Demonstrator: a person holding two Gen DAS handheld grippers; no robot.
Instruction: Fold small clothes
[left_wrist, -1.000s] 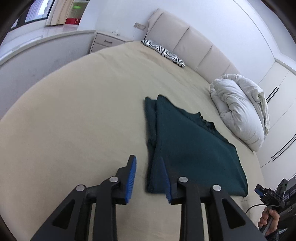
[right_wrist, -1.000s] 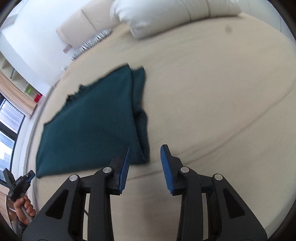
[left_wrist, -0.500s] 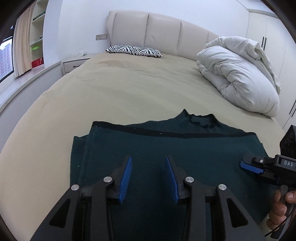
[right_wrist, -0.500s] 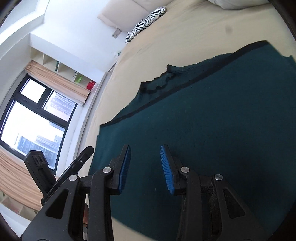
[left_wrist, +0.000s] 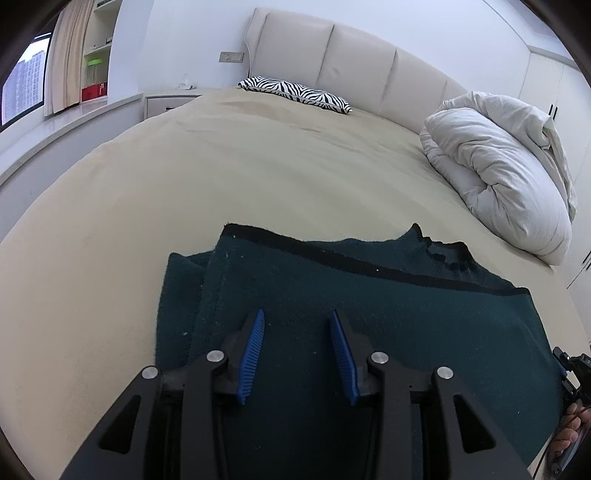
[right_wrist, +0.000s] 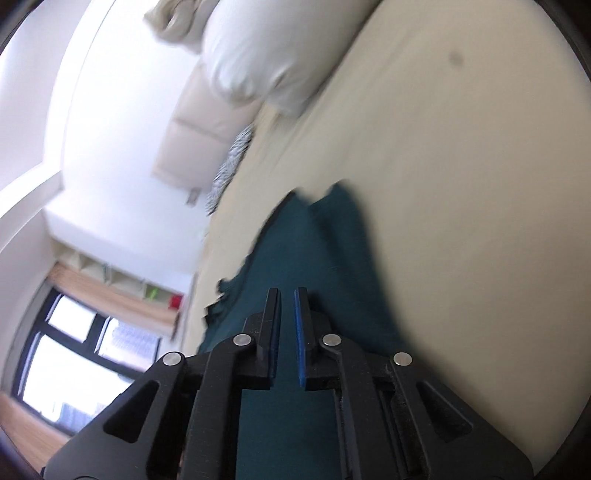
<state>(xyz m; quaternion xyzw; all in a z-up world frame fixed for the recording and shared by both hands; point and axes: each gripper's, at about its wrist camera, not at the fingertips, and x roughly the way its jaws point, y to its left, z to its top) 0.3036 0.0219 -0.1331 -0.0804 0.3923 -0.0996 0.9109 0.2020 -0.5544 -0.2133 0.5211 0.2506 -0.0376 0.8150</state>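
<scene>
A dark green knit garment (left_wrist: 369, 295) lies folded flat on the beige bed (left_wrist: 221, 177), its collar at the far right and a doubled edge at the left. My left gripper (left_wrist: 296, 314) hangs open just above the garment's near left part, with nothing pinched between its blue pads. In the blurred, rolled right wrist view the garment (right_wrist: 317, 240) runs forward from under my right gripper (right_wrist: 287, 293). That gripper's jaws are closing to a narrow slit, and green fabric fills the slit. In the left wrist view a hand (left_wrist: 569, 435) holds it at the garment's near right corner.
A bunched white duvet (left_wrist: 498, 177) lies at the bed's right side. A zebra pillow (left_wrist: 295, 92) rests by the padded headboard (left_wrist: 351, 55). A nightstand (left_wrist: 166, 103) and a window ledge stand at the left. Bare sheet stretches beyond the garment.
My left gripper moved from the garment's left edge to above its near part. My right gripper swung to the garment's right corner, rolled, and its jaws went from apart to nearly together.
</scene>
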